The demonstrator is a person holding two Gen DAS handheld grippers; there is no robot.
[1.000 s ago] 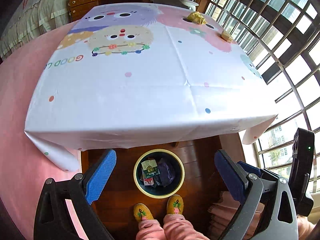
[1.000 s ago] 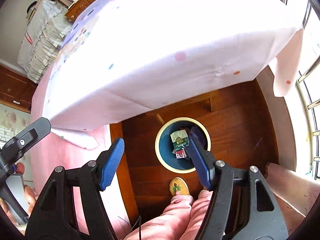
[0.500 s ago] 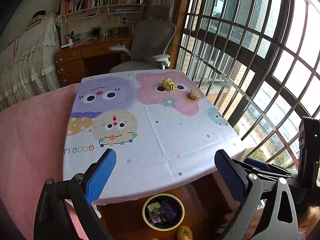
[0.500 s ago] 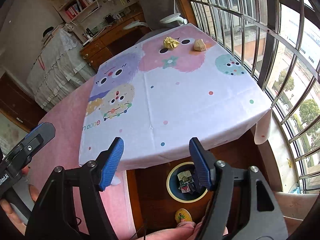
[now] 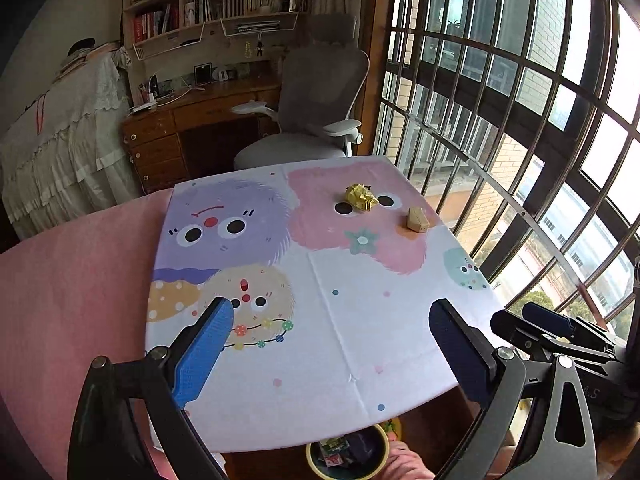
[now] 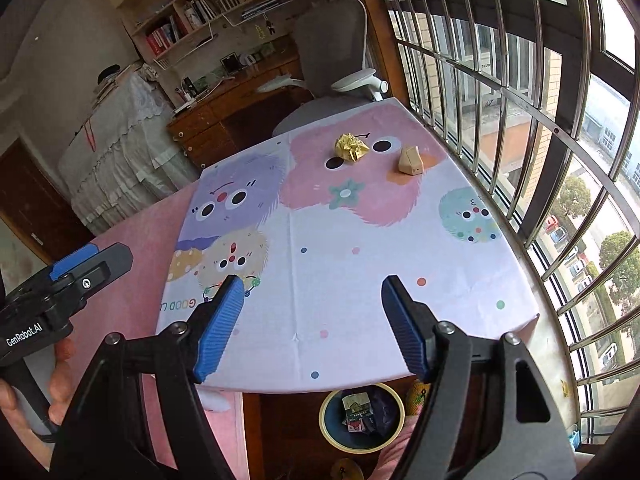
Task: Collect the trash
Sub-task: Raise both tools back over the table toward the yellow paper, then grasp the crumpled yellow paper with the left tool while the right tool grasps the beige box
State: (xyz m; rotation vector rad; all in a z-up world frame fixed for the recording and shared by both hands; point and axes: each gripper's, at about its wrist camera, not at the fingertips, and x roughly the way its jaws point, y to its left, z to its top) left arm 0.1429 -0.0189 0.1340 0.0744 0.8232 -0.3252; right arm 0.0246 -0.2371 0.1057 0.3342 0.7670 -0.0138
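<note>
While both grippers hover above the near edge of the desk (image 5: 360, 360), each stands with its fingers spread wide and nothing between them: the left gripper (image 5: 330, 344) frames the cartoon tablecloth (image 5: 320, 272) in its own view, and the right gripper (image 6: 310, 320) does the same in the right wrist view. 2 pieces of trash lie on the far part of the cloth, at about 12 o'clock from the right gripper and 1 o'clock from the left: a crumpled yellow wrapper (image 6: 351, 147) sits on the pink monster print between its 2 black eyes, and a small tan carton (image 6: 410, 160) stands just beside it toward the window, the 2 near each other but apart. Both are well apart from either gripper. Below the desk's near edge, at 6 o'clock, a round bin (image 6: 362, 416) with a pale yellow rim and dark blue inside stands on the wooden floor (image 6: 288, 432), with several packets and wrappers in it. From the right wrist view, the left gripper's body shows at 9 o'clock, held by a hand (image 6: 60, 384). Pink trouser legs and a patterned slipper (image 6: 346, 470) show beside the bin. A grey office chair (image 5: 316, 96) stands beyond the desk's far edge, next to the barred window (image 6: 540, 100).
</note>
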